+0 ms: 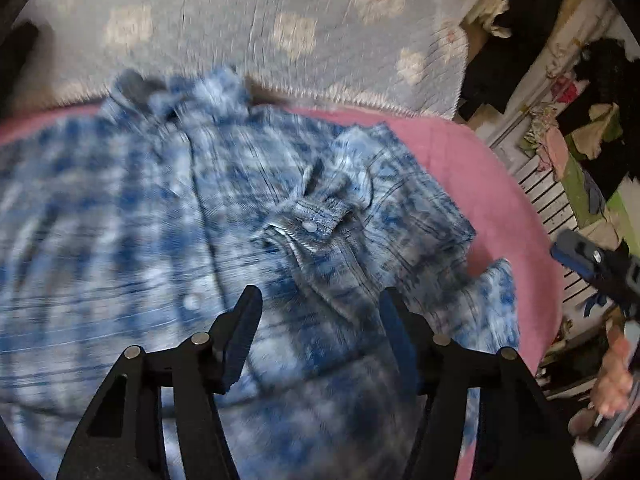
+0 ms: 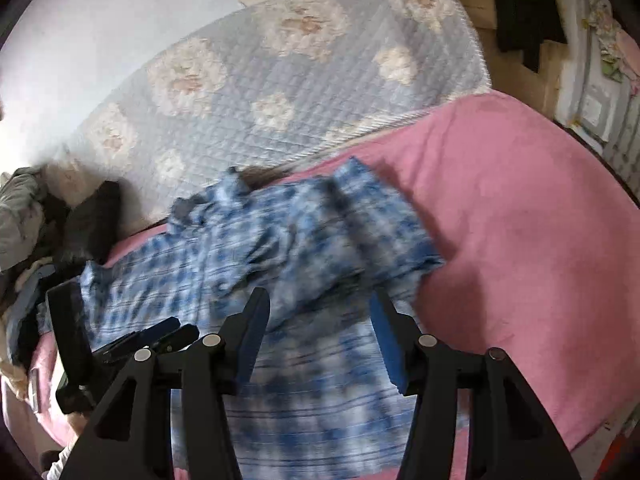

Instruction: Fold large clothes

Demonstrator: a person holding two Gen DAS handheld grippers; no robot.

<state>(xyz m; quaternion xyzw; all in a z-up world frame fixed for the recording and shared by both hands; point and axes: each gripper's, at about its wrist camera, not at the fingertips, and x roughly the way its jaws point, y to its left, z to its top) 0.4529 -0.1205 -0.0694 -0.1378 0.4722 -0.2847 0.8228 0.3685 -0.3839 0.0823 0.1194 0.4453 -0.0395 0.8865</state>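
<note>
Pink bedspread [image 2: 520, 220] carries the blue-and-white plaid flannel shirt [image 1: 168, 208], one cuffed sleeve [image 1: 316, 220] laid across its front — likely a fold begun. Left gripper [image 1: 320, 304] and right gripper [image 2: 320, 308] hover above, jaws apart — holding nothing.

Soft, perhaps daytime light; both fisheye views are motion-blurred, with dark, curved corners.

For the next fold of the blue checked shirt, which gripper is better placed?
Probably the left gripper: it is open over the blue checked shirt, close to the folded sleeve cuff. The right gripper, also open, looks farther from the cloth.
</note>
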